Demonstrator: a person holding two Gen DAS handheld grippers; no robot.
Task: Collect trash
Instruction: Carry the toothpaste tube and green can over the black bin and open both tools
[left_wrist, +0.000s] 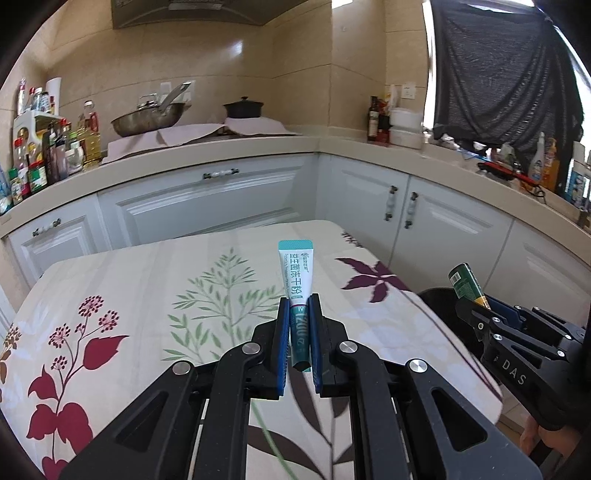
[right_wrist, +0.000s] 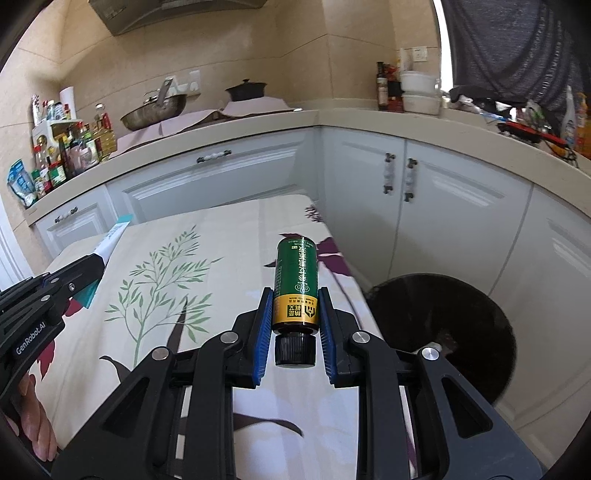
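My left gripper (left_wrist: 299, 301) is shut on a flat teal and white sachet (left_wrist: 295, 271), which sticks out forward above the flowered tablecloth (left_wrist: 147, 288). In the right wrist view that same gripper (right_wrist: 98, 269) comes in from the left with the sachet (right_wrist: 114, 236) in it. My right gripper (right_wrist: 295, 295) is shut on a small green and gold bottle (right_wrist: 296, 275); its black cap points back at the camera. The left wrist view shows the right gripper (left_wrist: 476, 302) and its bottle (left_wrist: 464, 280) at the right, above a dark bin (left_wrist: 439, 299).
A black round bin (right_wrist: 443, 325) stands on the floor right of the table, in front of white cabinets (right_wrist: 443, 206). The L-shaped counter (left_wrist: 221, 151) behind carries a wok, a dark pot, several bottles and jars. A dark cloth hangs at the upper right.
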